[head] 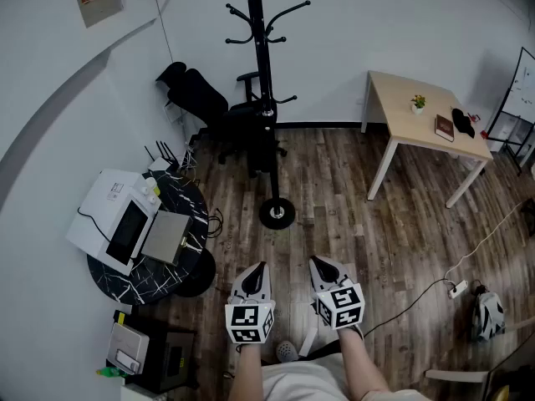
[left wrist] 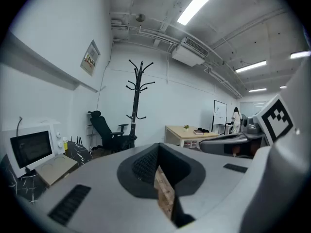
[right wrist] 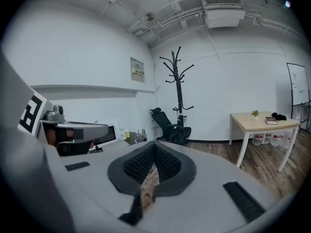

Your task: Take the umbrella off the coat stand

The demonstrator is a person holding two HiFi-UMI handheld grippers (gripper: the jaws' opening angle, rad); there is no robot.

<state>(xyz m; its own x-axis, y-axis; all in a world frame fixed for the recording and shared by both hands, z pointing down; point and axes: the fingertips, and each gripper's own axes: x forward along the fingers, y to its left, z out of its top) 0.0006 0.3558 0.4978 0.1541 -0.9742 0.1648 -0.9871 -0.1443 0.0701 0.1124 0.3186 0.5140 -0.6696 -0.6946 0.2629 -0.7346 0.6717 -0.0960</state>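
Grippers side by side, low over the wood floor (head: 351,224): my left gripper (head: 260,267) and right gripper (head: 318,262) each have jaws pressed together, nothing between them. Well ahead stands the black coat stand (head: 264,65). The umbrella (head: 265,144), dark and folded, hangs low along its pole, just in front of an office chair (head: 203,98); I can barely separate the two.

"What's standing on the floor (head: 334,190)?"

"The stand (head: 264,82) on its round foot, a chair (head: 209,107) just behind it, and a power strip (head: 458,288) off to the right."

"And the tables?"

"The wooden table (head: 397,98) has a small plant (head: 418,102), a book (head: 444,127) and something dark (head: 462,122). The round black table (head: 155,286) carries a microwave (head: 117,224) and a flat grey box (head: 170,237)."
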